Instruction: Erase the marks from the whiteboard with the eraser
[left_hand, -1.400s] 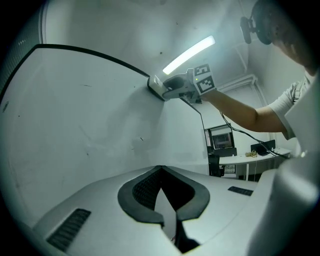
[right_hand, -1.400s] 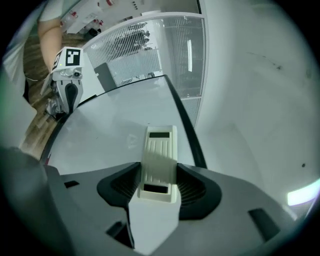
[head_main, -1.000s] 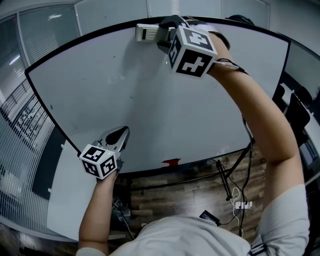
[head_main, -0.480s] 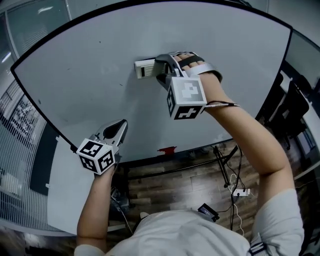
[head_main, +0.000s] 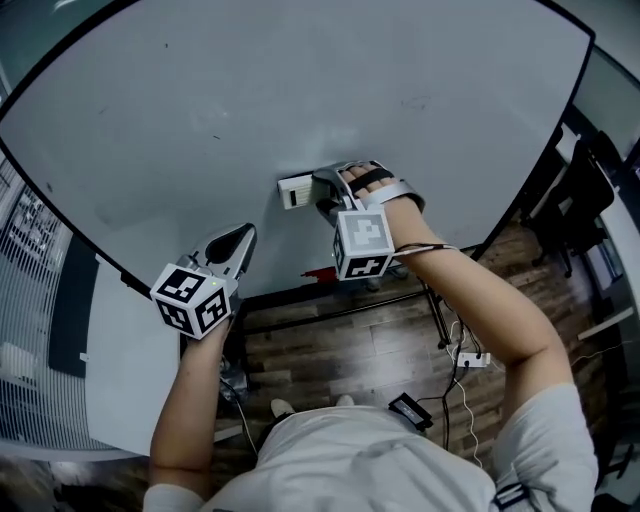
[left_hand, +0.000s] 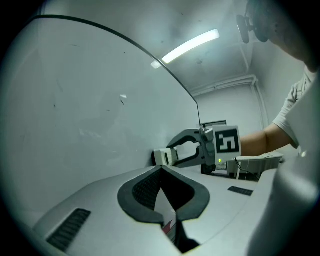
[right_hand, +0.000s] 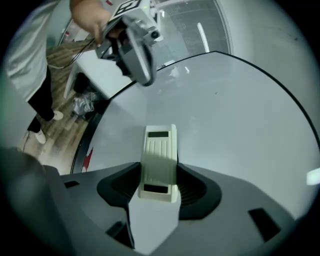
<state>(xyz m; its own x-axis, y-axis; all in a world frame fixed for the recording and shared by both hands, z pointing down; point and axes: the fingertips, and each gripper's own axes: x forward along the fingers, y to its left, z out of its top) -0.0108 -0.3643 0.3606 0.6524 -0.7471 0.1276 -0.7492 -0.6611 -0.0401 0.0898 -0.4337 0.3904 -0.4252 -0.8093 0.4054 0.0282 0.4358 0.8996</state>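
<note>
Head view shows which step, in your opinion?

— Wiping, I think. On the whiteboard (head_main: 300, 100) the right tool (head_main: 316, 190) is clenched on the eraser (head_main: 295, 190), which lies flat against the board just ahead of its tips.

And the left tool (head_main: 245, 238)?

— Clenched on nothing, below and left of the right one. The next move, I judge, is to carry the eraser up and left to the faint marks (head_main: 213, 137). No container is visible.

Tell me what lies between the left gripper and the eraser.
Only bare whiteboard: nothing stands between the left gripper and the eraser held in the right gripper. The head view and the left gripper view both show it.
</note>
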